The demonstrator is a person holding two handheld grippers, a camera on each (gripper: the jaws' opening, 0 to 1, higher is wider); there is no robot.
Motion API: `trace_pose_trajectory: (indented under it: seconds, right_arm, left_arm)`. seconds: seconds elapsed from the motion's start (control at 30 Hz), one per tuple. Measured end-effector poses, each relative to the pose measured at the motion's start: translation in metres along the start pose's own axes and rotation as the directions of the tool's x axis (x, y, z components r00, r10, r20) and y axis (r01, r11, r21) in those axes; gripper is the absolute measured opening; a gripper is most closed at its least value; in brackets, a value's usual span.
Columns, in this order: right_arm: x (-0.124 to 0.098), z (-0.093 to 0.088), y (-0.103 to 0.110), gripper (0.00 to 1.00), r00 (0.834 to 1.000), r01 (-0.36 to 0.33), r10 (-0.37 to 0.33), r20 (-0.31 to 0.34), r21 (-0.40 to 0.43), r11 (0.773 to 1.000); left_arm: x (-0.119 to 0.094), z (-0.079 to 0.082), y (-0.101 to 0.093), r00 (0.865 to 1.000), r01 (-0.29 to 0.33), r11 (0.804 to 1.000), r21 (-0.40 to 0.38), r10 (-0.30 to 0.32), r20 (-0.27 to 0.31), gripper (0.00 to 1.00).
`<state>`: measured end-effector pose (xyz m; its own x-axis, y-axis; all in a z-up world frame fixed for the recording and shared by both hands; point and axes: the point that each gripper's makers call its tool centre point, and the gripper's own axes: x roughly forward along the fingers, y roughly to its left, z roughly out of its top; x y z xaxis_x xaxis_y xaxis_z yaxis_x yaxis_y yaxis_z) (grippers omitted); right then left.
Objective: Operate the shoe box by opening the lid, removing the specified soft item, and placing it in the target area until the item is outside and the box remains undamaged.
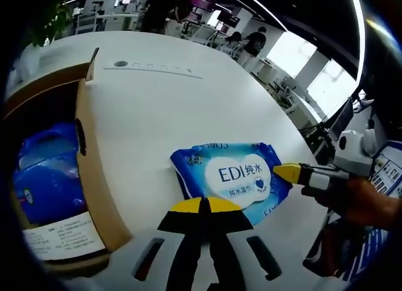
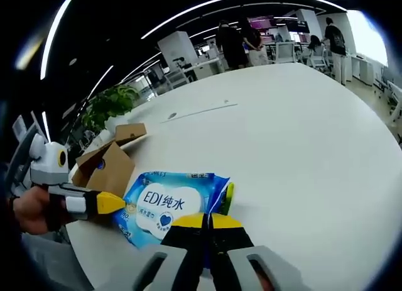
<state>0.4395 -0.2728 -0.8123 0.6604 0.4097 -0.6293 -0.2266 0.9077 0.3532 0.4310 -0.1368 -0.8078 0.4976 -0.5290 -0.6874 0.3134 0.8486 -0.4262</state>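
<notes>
both yellow-tipped grippers, left (image 1: 205, 205) and right (image 2: 206, 220), jaws pinched together at the blue soft wet-wipes pack (image 1: 233, 176) on the white table (image 1: 163, 109), open brown cardboard shoe box (image 1: 94, 178) holding blue packs (image 1: 47, 178)

left gripper (image 1: 205, 206): showing black jaws with yellow tips, slotted pale base | right gripper (image 2: 207, 220): showing black jaws with yellow tips, grey slotted base; in the left gripper view (image 1: 290, 173) showing a yellow tip, white band, white housing | hand (image 1: 367, 200): gripping bare
</notes>
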Motion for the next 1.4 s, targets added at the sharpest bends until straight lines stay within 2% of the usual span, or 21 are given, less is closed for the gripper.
trace_pose_trajectory:
  seconds: [0.53, 0.77, 0.87, 1.17, 1.4]
  right_arm:
    - [-0.011, 0.007, -0.003, 0.0, 0.999, 0.043, -0.043, 0.008, 0.019, 0.999]
    - [-0.019, 0.013, -0.003, 0.0, 0.998, 0.065, -0.065, 0.017, 0.017, 0.998]
    - [-0.022, 0.015, -0.001, 0.0, 0.997, 0.069, -0.069, 0.023, 0.011, 0.998]
    - [-0.027, 0.015, 0.008, 0.0, 0.997, 0.068, -0.068, 0.023, 0.0, 0.998]
    - [-0.03, 0.016, 0.024, 0.01, 0.998, 0.054, -0.053, 0.031, -0.009, 0.999]
  left_arm:
    - [-0.014, 0.001, 0.003, 1.0, 0.011, 0.999, 0.036, -0.011, -0.014, 0.0]
    - [-0.022, 0.001, 0.004, 0.999, 0.038, 0.998, 0.04, -0.037, -0.023, 0.0]
    - [-0.025, 0.002, 0.003, 0.999, 0.05, 0.999, 0.005, -0.05, -0.017, 0.0]
    - [-0.036, 0.004, -0.005, 0.996, 0.087, 0.996, 0.034, -0.087, -0.014, 0.01]
    - [-0.051, 0.005, -0.006, 0.994, 0.11, 0.992, 0.068, -0.11, 0.001, 0.03]
